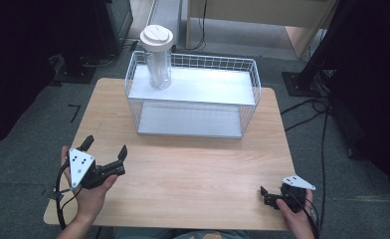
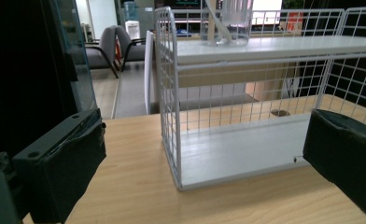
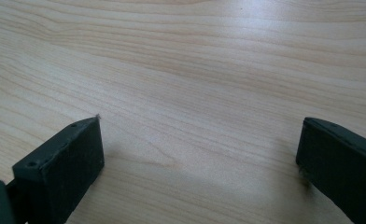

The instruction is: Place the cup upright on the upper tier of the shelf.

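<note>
A white wire rack [image 1: 193, 122] with two shelves stands at the back of the wooden table [image 1: 193, 169]. On its top shelf, at the left end, a clear jar [image 1: 157, 57] with a cream lid stands upright. My left gripper [image 1: 106, 145] is held open above the table's front left and points toward the rack. In the left gripper view, the rack's side wall [image 2: 168, 93] is straight ahead between the open jaws of that gripper [image 2: 204, 135], and the jar's base [image 2: 228, 25] shows at the top. My right gripper [image 1: 265, 196] is low at the front right, open over bare wood [image 3: 195, 60], with nothing between its fingers [image 3: 73, 149].
Dark carpet surrounds the table, with cables [image 1: 312, 112] on the floor at the right and a black stand base [image 1: 76, 73] at the back left. Grey chairs [image 2: 111, 46] show beyond the table in the left gripper view. The right gripper sits close to the table's front edge.
</note>
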Available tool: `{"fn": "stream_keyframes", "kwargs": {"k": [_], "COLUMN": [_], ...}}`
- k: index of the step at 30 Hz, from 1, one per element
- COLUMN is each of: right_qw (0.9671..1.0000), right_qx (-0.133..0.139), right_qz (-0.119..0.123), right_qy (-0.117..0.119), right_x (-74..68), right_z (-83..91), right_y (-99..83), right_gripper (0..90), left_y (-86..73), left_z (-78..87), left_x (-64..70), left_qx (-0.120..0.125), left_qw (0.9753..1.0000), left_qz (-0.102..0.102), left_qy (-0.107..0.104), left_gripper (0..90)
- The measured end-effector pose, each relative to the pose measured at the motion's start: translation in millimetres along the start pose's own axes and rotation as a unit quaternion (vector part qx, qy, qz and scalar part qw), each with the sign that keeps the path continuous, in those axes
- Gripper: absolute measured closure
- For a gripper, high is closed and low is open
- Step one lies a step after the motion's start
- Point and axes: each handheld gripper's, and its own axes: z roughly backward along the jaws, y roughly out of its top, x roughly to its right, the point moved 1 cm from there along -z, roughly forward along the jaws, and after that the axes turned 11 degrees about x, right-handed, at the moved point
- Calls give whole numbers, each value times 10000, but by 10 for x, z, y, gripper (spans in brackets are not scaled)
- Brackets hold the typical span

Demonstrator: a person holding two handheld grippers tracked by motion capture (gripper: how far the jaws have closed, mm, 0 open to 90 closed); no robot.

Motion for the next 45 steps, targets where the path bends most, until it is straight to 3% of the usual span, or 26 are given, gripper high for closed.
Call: {"fn": "stream_keyframes", "kwargs": {"k": [13,18,26,34,39,42,45], "right_qw": [10000,10000,10000,10000,10000,10000,10000], "right_qx": [0,0,-4,0,0,-4,-2], "right_qz": [-1,-1,-8,-2,0,-6,-6], "right_qy": [0,0,-1,-1,-1,0,-1], "right_x": [0,0,-1,-1,0,-2,-2], "right_z": [0,0,0,0,0,1,0], "right_y": [0,0,0,0,0,0,0], "right_gripper": [6,6,6,6,6,6,6], "left_y": [-293,-471,-665,-818,-902,-922,-965], "left_z": [199,256,321,363,361,350,328], "left_x": [-201,-258,-385,-486,-540,-545,-547], "left_qx": [-354,-656,-1035,-1528,-1886,-1971,-2194], "left_qw": [9991,9974,9935,9872,9807,9788,9739], "left_qz": [36,-111,-138,-90,-128,-137,-206], "left_qy": [208,269,459,456,507,547,552], "left_gripper": [0,0,0,0,0,0,0]}}
